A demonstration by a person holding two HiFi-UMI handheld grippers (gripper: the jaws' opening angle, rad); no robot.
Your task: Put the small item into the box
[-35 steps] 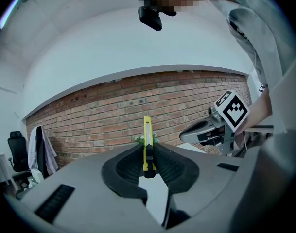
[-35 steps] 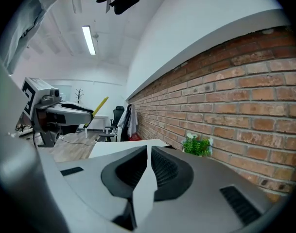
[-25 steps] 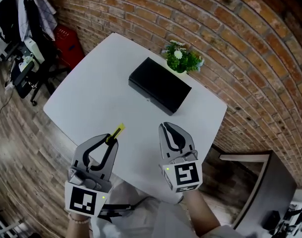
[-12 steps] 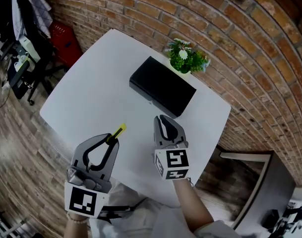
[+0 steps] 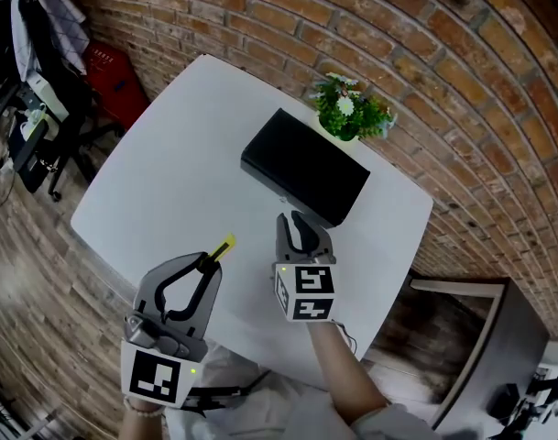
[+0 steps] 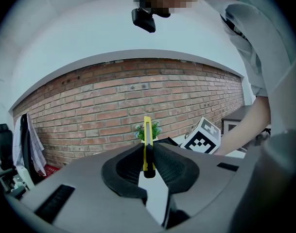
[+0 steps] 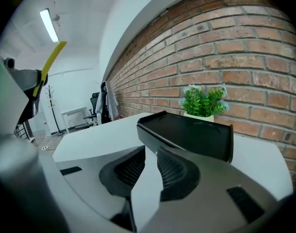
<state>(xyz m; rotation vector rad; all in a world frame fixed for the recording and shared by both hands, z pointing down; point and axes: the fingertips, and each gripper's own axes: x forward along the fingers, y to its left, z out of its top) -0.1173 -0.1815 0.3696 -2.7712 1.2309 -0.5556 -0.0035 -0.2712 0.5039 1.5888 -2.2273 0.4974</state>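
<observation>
We find the left gripper (image 5: 208, 261) clamped on a thin yellow item (image 5: 222, 246). The item sticks out beyond the jaw tips, above the near edge of the white table (image 5: 159, 172). The right gripper (image 5: 297, 220) has its jaws closed together at the tips, with nothing between them. It points at the black box (image 5: 306, 168) and sits just short of the box's near side. The box lies toward the table's far edge, and a potted plant (image 5: 352, 113) stands just behind it.

Right hand-held gripper (image 5: 297, 223) has neared the box (image 5: 306, 168).
</observation>
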